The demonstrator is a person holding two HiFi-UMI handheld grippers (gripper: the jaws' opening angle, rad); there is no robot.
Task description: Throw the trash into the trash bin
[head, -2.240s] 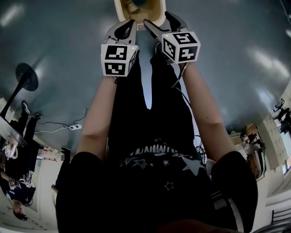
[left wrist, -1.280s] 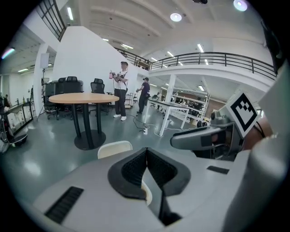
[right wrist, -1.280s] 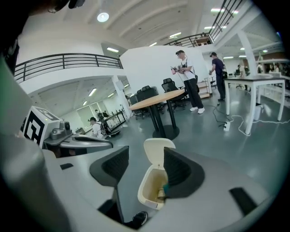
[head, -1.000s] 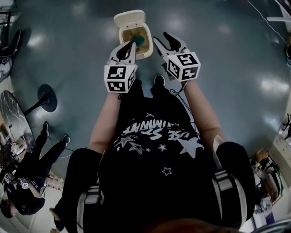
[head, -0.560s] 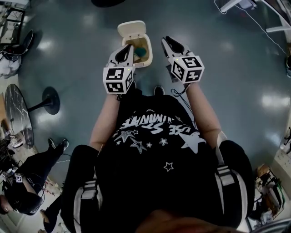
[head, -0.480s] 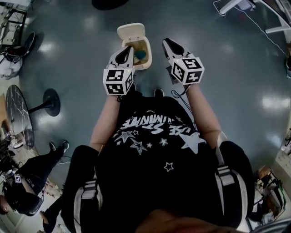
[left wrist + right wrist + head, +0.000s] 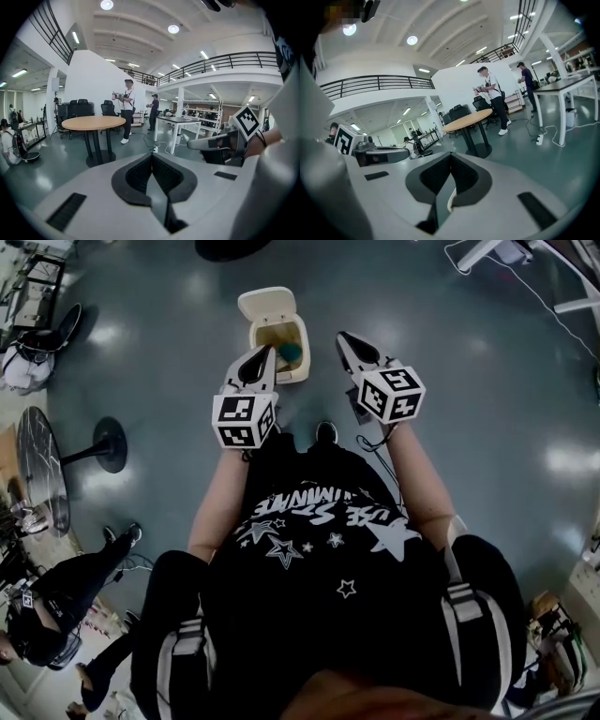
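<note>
The left tongs (image 7: 264, 352) and right tongs (image 7: 342, 337) are closed on nothing, the right just shut. The open trash bin (image 7: 274, 307) at 12 o'clock could be kicked over by a forward step.

Head view: dim overall, colours muted; the glossy floor (image 7: 487, 362) carries soft white glare patches (image 7: 572, 460) from lighting overhead; the dark clothing (image 7: 319, 615) reads near black with little detail; strong barrel distortion bends the edges; focus fair, no marked motion blur.

Left gripper view: bright and evenly lit; ceiling lamps (image 7: 107, 4) blown out to white; black circular vignette in the corners; the left gripper (image 7: 152, 155) close to the lens is soft, the hall behind sharper.

Right gripper view: the same vignette and edge curvature; ceiling lamp (image 7: 411, 40) overexposed; the right gripper (image 7: 451, 154) out of focus in the foreground; the floor shows a mild sheen.
</note>
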